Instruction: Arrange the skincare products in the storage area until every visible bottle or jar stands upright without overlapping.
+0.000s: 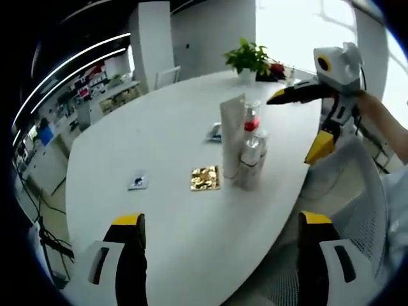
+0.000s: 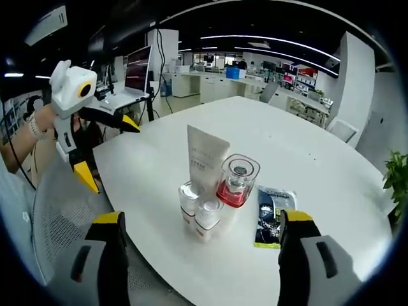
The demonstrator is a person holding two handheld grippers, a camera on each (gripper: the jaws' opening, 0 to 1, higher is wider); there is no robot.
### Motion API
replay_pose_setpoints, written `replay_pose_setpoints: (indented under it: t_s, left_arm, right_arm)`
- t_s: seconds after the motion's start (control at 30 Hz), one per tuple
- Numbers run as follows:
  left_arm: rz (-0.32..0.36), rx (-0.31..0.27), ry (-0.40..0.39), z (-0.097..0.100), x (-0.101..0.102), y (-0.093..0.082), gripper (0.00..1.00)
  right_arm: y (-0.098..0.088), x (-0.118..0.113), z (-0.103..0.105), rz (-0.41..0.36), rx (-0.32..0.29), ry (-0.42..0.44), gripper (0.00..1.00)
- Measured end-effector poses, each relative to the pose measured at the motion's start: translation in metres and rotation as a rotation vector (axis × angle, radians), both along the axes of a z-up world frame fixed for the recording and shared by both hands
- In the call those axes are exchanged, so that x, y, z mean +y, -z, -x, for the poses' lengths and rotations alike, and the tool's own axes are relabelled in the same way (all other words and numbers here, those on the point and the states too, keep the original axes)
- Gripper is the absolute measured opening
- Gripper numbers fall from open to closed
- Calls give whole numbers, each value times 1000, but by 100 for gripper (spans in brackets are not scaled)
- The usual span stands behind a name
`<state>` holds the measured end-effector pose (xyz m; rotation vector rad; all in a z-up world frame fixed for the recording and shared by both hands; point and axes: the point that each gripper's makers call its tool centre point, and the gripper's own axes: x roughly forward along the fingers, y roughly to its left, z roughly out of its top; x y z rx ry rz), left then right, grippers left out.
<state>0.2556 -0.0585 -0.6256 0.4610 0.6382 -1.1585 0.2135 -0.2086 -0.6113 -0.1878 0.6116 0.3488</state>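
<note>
- Left gripper spread wide, grasping nothing
- Right gripper likewise spread, bare
- Tube, red-based bottle and two small bottles stand upright, clustered near the table edge

- The left gripper has its two black, yellow-tipped jaws spread wide apart at the bottom of the left gripper view, with nothing between them.
- The right gripper likewise holds its jaws wide apart in the right gripper view, clamping nothing.
- In the left gripper view, the right gripper enters from the right, jaws parted, one pointing left and one downward, and the person's forearm extends behind it.
- In the right gripper view, the left gripper enters from the left, jaws parted, gripped by a hand with a band on the wrist.
</note>
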Motion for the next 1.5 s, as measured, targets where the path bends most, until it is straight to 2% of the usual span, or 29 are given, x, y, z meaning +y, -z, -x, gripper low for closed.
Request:
replay_pose_setpoints:
  t_s: [0.33, 0.5, 0.8, 0.9, 1.1, 1.33, 1.5]
  left_arm:
    - [7, 11, -7, -2, -1, 0, 97]
    - [2, 13, -15, -4, 0, 1, 97]
    - [-11, 20, -21, -6, 2, 5, 97]
    - [-17, 19, -24, -7, 3, 6, 97]
    - [-26, 22, -23, -6, 3, 7, 97]
    - [-29, 29, -20, -5, 2, 10, 97]
    - [-25, 35, -34, -8, 4, 11, 96]
  right_arm:
    - [9, -15, -5, -19, 21, 6, 100]
    - [16, -34, -10, -16, 33, 30, 99]
    - [30, -76, -10, -14, 86, 91, 83]
    - [37, -88, -9, 1, 102, 101, 83]
    - [61, -102, -3, 24, 184, 118, 74]
    - [81, -119, -11, -3, 209, 173, 78]
    - [92, -132, -23, -4, 192, 211, 81]
